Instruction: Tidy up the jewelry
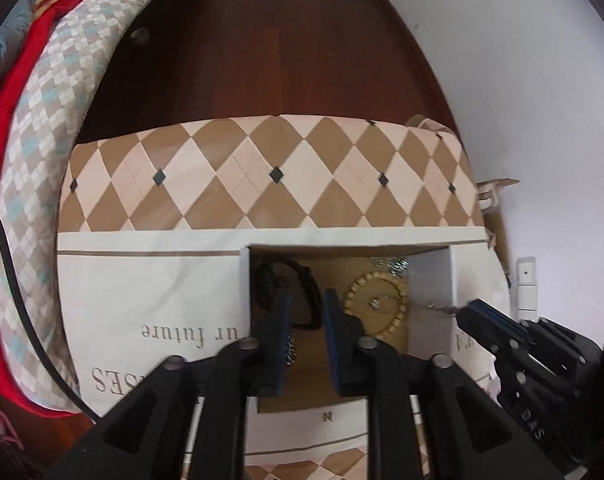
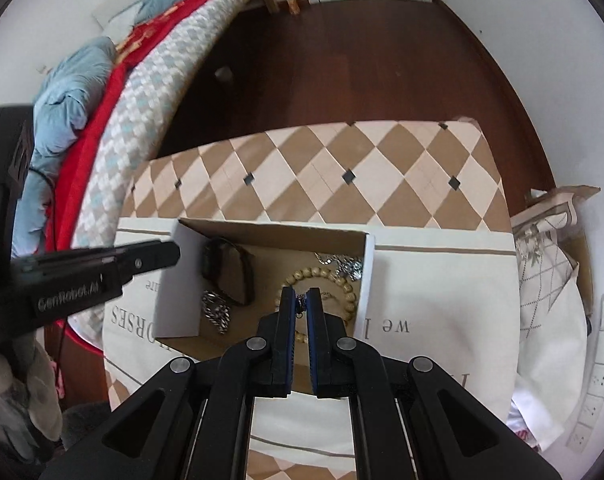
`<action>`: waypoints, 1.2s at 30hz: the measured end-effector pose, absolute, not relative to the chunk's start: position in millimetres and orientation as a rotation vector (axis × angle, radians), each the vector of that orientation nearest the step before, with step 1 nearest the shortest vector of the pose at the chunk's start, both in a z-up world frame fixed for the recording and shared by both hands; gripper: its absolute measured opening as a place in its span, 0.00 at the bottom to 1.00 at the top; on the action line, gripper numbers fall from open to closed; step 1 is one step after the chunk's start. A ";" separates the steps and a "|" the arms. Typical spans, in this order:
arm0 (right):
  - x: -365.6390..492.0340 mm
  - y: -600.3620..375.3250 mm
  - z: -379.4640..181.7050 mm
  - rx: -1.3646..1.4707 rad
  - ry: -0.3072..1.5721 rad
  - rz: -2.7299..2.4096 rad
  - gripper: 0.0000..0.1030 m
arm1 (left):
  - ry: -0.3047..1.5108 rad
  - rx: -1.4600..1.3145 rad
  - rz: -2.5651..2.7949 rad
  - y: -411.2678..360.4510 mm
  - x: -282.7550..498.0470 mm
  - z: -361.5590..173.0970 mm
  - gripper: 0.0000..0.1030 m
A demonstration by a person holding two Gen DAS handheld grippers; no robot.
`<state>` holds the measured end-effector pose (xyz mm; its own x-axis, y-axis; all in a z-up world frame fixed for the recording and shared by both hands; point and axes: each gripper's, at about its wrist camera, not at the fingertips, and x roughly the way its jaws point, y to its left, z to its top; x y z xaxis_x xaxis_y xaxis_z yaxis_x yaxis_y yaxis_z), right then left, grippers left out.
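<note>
fine chain (image 2: 300, 307) between right fingers (image 2: 289, 312)

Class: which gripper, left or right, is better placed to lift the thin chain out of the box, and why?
Right. The right gripper already has its fingers nearly closed around the thin chain above the bead bracelet; the left gripper hangs open near the watch.

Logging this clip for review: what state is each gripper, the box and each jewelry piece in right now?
Left gripper: open, empty, over the box.
Right gripper: nearly shut on a thin chain.
Cardboard box: open, on the cloth.
Bead bracelet: lying in the box.
Black watch: lying in the box.
Silver chain: heaped in the box.
</note>
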<state>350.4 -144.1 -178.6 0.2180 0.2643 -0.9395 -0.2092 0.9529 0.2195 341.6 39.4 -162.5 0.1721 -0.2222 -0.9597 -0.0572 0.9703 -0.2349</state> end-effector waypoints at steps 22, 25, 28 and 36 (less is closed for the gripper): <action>290.8 -160.0 -180.8 -0.111 1.284 0.121 1.00 | 1.141 0.016 0.221 63.4 257.5 -135.3 0.99; 279.9 -159.3 -172.7 -0.102 1.264 0.120 1.00 | 1.136 0.002 0.223 65.7 244.3 -131.0 0.99; 269.6 -158.3 -161.6 -0.086 1.241 0.126 1.00 | 1.118 -0.010 0.225 66.5 231.3 -122.3 0.99; 238.3 -154.0 -121.0 -0.084 1.149 0.132 1.00 | 1.037 -0.005 0.233 65.5 194.7 -87.0 0.99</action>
<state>238.3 -154.0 -121.0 0.4032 0.0612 -0.9131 -0.1475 0.9891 0.0011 194.7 65.5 -87.0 0.4868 0.1890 -0.8528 -0.1935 0.9754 0.1057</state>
